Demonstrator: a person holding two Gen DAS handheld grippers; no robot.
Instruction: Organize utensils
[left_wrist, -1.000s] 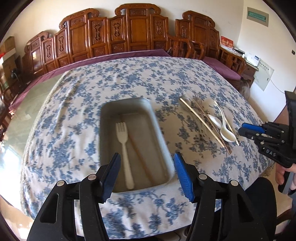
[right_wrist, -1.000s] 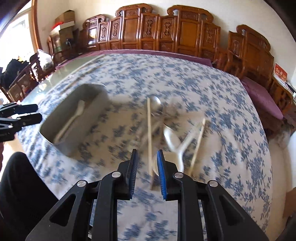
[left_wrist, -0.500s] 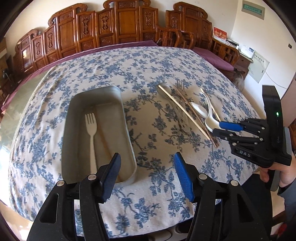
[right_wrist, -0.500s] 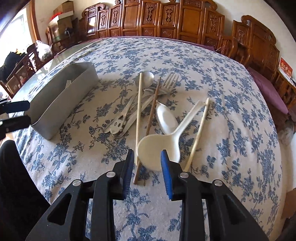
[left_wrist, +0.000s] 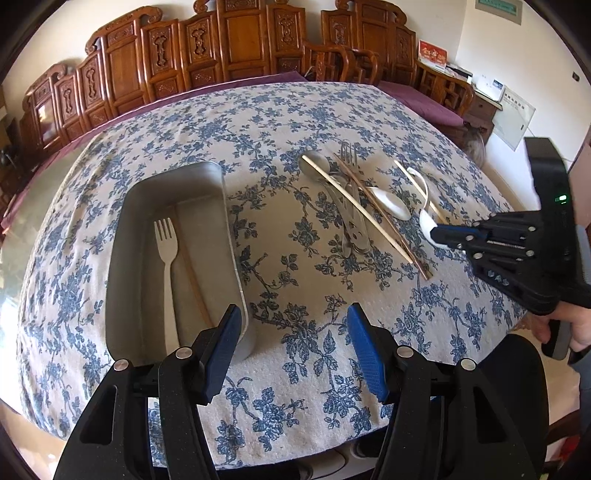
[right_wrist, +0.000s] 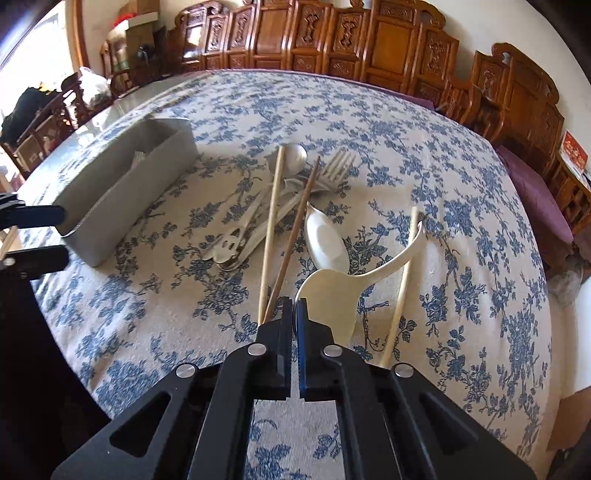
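Observation:
A grey metal tray (left_wrist: 122, 258) (right_wrist: 122, 195) on the floral tablecloth holds a cream fork (left_wrist: 168, 266) and one chopstick (left_wrist: 192, 273). To its right lies a pile: metal spoon (right_wrist: 295, 155), fork (right_wrist: 338, 168), chopsticks (right_wrist: 271, 225), a white spoon (right_wrist: 327, 240) and a cream ladle spoon (right_wrist: 332, 295). My right gripper (right_wrist: 295, 317) (left_wrist: 437, 232) is shut at the near rim of the cream ladle spoon's bowl; whether it pinches the rim is unclear. My left gripper (left_wrist: 293, 347) is open and empty, low at the tray's near right corner.
Another light chopstick (right_wrist: 400, 284) lies right of the ladle spoon. Carved wooden chairs (left_wrist: 236, 48) ring the far side of the table. The table edge runs close below both grippers. The person's hand (left_wrist: 565, 325) holds the right gripper.
My right gripper has closed from a narrow gap and moved forward to the ladle spoon's bowl. My left gripper has shifted right, so the tray now lies to its left.

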